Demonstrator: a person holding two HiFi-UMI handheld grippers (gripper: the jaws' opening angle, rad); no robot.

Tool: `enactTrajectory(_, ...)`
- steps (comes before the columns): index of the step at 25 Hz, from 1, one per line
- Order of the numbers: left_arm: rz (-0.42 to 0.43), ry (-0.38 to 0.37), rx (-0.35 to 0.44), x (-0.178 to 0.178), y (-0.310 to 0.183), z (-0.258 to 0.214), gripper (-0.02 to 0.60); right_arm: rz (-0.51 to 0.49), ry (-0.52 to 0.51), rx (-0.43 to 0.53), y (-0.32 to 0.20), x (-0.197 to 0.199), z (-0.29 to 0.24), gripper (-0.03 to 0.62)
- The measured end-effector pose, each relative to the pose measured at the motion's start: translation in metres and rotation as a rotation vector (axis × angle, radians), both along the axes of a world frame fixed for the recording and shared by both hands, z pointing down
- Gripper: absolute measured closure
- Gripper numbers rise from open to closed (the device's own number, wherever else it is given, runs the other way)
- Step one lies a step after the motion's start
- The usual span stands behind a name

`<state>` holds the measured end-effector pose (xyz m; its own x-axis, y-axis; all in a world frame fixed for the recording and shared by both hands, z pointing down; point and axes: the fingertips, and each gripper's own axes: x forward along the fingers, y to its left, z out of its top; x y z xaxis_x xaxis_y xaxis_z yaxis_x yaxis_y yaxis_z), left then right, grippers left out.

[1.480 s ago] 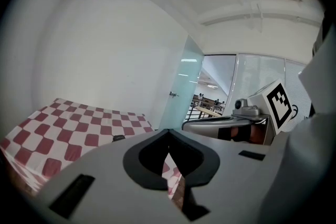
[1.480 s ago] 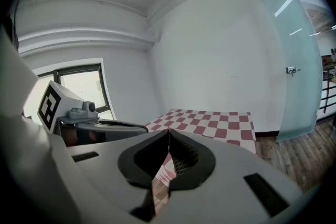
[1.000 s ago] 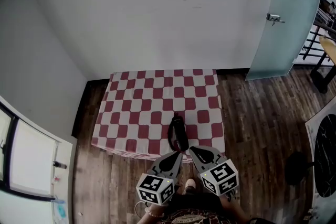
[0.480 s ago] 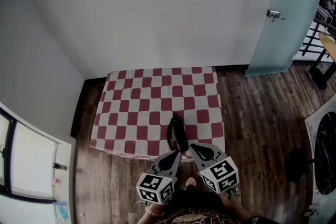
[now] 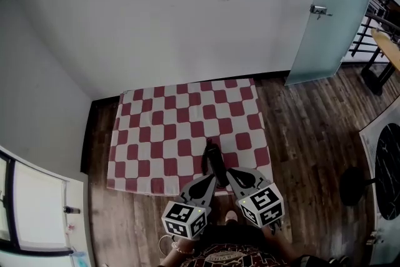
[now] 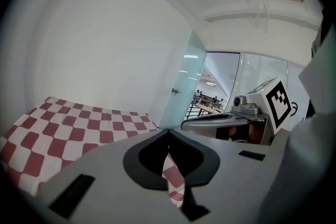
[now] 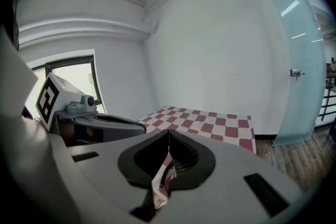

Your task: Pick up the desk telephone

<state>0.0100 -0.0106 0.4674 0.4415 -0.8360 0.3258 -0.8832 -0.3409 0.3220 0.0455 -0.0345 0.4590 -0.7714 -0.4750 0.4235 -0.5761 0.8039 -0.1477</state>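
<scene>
Phone (image 5: 214,161) lay on the red-and-white checked worktop (image 5: 156,134), near the front edge and right of centre, its long axis running away from the person. Left gripper (image 5: 211,181) and right gripper (image 5: 230,176) hung side by side just at the phone's near end; contact could not be told. Both sets of fingers (image 6: 94,170) met tip to tip, holding nothing. A frosted door (image 5: 331,15) stood at right.

The telephone (image 5: 214,161) looks glossy plastic, the tablecloth (image 5: 159,134) matt cloth.
</scene>
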Motion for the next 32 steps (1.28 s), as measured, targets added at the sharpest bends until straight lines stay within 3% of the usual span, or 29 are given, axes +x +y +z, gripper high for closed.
enactTrajectory(20, 0.159, 0.034, -0.028, -0.057, -0.066, 0.018, 0.577, 0.154, 0.019, -0.068, -0.061, -0.052, 0.028, 0.576)
enactTrajectory(32, 0.211, 0.030, -0.064, -0.055, -0.075, 0.038, 0.577, 0.220, 0.031, -0.121, -0.069, -0.051, 0.051, 0.576)
